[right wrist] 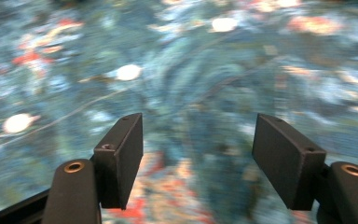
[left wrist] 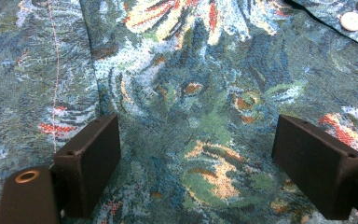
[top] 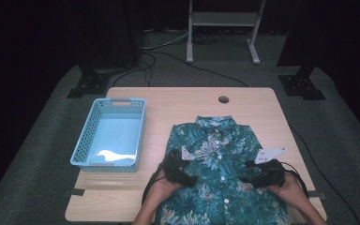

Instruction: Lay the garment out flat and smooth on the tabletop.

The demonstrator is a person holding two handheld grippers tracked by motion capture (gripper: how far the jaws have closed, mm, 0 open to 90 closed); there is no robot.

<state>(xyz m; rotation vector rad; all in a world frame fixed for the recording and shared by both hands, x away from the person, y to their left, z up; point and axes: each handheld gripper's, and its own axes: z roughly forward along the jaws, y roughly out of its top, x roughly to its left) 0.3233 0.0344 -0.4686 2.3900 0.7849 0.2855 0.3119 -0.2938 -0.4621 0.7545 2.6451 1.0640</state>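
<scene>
A: Status? 
B: Teal floral button-up shirt [top: 220,164] lies flat on wooden table [top: 168,101]; left claw [left wrist: 196,158] and right claw [right wrist: 198,158] spread wide, empty.
A: Risk? 
B: Pinching one layer only — fabric bunches.

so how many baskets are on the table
1: a light blue basket sits on the table's left side, apart from the floral shirt. No others visible.
</scene>
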